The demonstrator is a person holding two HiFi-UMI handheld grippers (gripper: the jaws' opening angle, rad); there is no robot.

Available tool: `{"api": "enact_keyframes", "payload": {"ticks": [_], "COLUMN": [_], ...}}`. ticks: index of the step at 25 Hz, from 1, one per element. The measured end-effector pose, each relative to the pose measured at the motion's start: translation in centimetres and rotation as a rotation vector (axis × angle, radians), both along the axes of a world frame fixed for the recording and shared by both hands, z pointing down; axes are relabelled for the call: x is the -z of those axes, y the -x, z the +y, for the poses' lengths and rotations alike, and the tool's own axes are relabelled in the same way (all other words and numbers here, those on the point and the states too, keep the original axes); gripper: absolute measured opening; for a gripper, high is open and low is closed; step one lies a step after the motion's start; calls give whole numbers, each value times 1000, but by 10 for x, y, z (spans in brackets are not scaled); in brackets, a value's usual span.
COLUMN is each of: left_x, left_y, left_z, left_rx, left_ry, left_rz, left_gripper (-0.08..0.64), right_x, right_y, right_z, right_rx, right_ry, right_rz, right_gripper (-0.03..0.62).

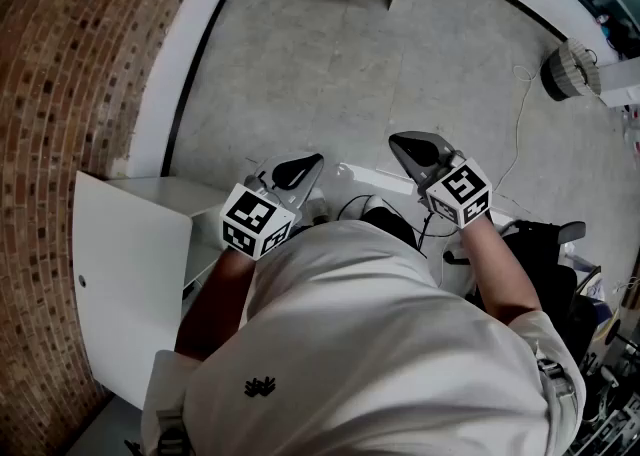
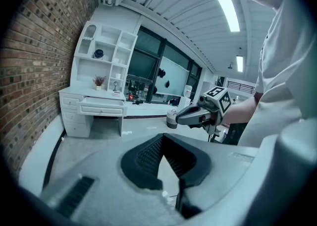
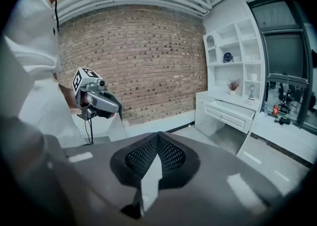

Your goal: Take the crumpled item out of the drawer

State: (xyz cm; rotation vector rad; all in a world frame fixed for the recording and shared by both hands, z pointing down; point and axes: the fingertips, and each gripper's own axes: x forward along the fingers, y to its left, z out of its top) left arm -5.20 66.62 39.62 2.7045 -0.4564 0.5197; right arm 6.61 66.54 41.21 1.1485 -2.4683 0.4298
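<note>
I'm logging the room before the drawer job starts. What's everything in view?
Desk: one, white, ahead across the floor; its drawer partly out.
Shelf unit: one, white, on the desk.
Potted plant: one, dark, on the desk.
Brick wall: one, red-brown, head view's left.
Basket: one, pale, floor, head view's upper right.
Crumpled item: none visible.
Left gripper: one, grey, fingers together, empty.
Right gripper: one, grey, fingers together, empty.
Shirt: one, white, on the person.

Red-brown brick wall [image 1: 60,94], white desk [image 2: 94,108], seemingly grey speckled floor [image 1: 320,64].
</note>
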Motion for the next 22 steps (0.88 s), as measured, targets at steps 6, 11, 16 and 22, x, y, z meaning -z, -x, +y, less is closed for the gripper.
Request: {"api": "enact_keyframes", "payload": {"ticks": [6, 11, 16, 22], "left_x": [-6, -5, -6, -8], "left_y": [58, 69, 71, 54], "left_z": [-21, -37, -72, -136], "left_rx": [-3, 21, 41, 69], "left_ry": [0, 7, 12, 18], "left_rz": [-4, 20, 18, -11], "left_gripper": [3, 3, 3, 3], "right_x": [1, 2, 4, 1], "right_y": [56, 73, 73, 53], "right_z": [-24, -45, -93, -178], "right_rx": [-1, 37, 39, 48], "right_ry": [2, 15, 3, -15], "right_rz": [-1, -14, -25, -34], "right_gripper": [9, 11, 96, 221]}}
